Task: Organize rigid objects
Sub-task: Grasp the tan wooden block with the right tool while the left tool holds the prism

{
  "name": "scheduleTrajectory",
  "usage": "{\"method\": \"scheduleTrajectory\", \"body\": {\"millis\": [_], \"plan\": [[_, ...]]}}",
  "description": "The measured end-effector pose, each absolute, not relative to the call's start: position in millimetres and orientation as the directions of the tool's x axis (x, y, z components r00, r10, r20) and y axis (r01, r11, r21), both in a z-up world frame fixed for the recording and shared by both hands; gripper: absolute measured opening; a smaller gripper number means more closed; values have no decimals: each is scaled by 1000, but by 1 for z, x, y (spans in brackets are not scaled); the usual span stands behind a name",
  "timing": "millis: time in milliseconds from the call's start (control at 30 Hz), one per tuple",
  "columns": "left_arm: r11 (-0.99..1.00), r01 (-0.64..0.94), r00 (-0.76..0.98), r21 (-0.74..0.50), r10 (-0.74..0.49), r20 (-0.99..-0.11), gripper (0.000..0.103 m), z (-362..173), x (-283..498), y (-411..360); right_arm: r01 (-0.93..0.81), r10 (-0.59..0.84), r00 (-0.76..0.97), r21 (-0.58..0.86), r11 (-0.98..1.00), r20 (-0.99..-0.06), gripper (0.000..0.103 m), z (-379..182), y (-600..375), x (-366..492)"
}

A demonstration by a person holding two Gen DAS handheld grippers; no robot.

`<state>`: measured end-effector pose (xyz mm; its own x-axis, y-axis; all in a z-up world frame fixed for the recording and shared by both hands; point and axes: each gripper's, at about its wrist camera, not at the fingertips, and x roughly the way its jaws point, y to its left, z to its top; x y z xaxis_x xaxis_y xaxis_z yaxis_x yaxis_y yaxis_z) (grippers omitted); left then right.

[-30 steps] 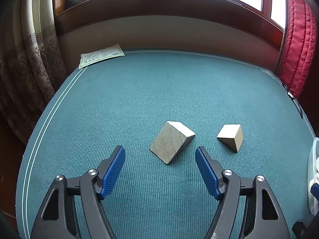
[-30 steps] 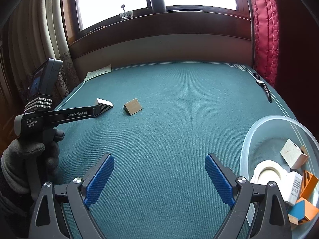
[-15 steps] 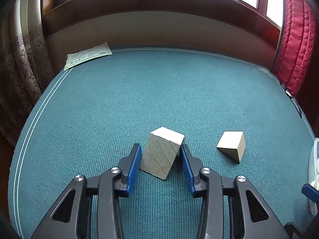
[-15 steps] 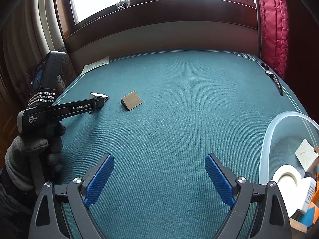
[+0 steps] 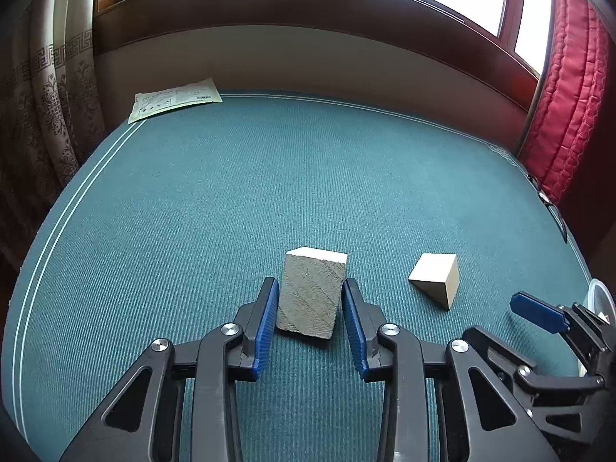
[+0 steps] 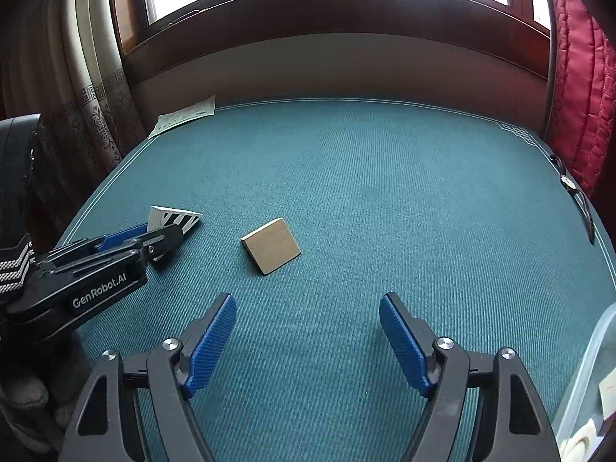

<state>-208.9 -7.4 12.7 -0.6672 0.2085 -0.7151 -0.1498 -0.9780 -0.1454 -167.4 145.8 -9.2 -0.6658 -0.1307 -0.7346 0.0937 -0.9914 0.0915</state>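
Note:
My left gripper (image 5: 310, 304) is shut on a pale wooden wedge block (image 5: 312, 292) with black stripes on one face (image 6: 175, 218), held just over the green table. A second, plain wooden wedge (image 5: 437, 279) lies on the cloth to its right; in the right wrist view it (image 6: 271, 245) sits ahead of my right gripper (image 6: 308, 331), which is open and empty above the cloth. The left gripper (image 6: 127, 242) shows at the left of the right wrist view.
A clear plastic container (image 6: 585, 381) holding other items stands at the right front. A paper sheet (image 5: 175, 98) lies at the far left corner. A small dark object (image 6: 575, 196) lies at the right table edge. Curtains flank the table.
My left gripper closed on the striped wedge and turned it upright between the pads. My right gripper moved forward and left toward the plain wedge, leaving the container at the frame edge.

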Motion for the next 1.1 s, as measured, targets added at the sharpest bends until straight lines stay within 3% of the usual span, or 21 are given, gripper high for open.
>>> {"method": "scheduleTrajectory", "body": {"millis": [333, 467, 767, 1100], "plan": [[-980, -122, -666, -155, 197, -719, 35, 10, -210, -12, 143, -140, -658, 59, -988, -740, 56, -13, 126, -204], [-980, -118, -667, -163, 199, -718, 35, 10, -211, -14, 147, -132, -662, 44, -988, -738, 38, -13, 125, -206], [-978, -129, -665, -167, 210, -716, 42, 10, -212, -13, 116, -122, -667, 60, -991, -735, 38, -12, 137, -186], [-980, -124, -667, -156, 199, -718, 42, 10, -217, -12, 84, -151, -667, 128, -988, -730, 38, -13, 148, -145]]}}
